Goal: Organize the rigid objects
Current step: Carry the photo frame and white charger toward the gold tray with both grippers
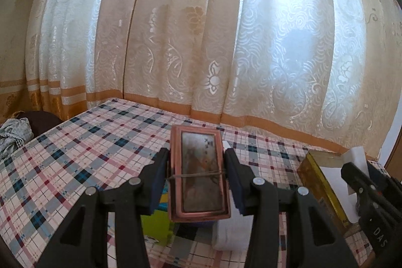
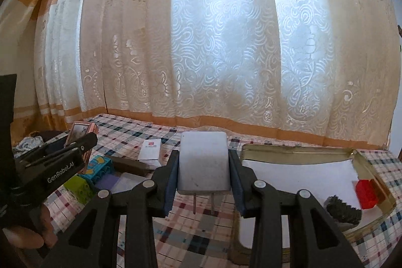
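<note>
Working from the left: my left gripper is clamped on a copper-rimmed rectangular mirror with a thin band round it, held up off the checked tablecloth. Below and just right of it I still see loose pieces: a blue toy brick, a lime-green toy brick, a dark brown flat block and a small white booklet with a red mark. None of those is sorted yet. In the middle, my right gripper is closed on a white plug adapter with two metal prongs, lifted above the cloth. Far right sits the shallow gold-rimmed tin tray with a white lining, and inside it lie a red translucent brick and a dark toothed hair clip. So I judge two items stowed, two in hand, several left.
</note>
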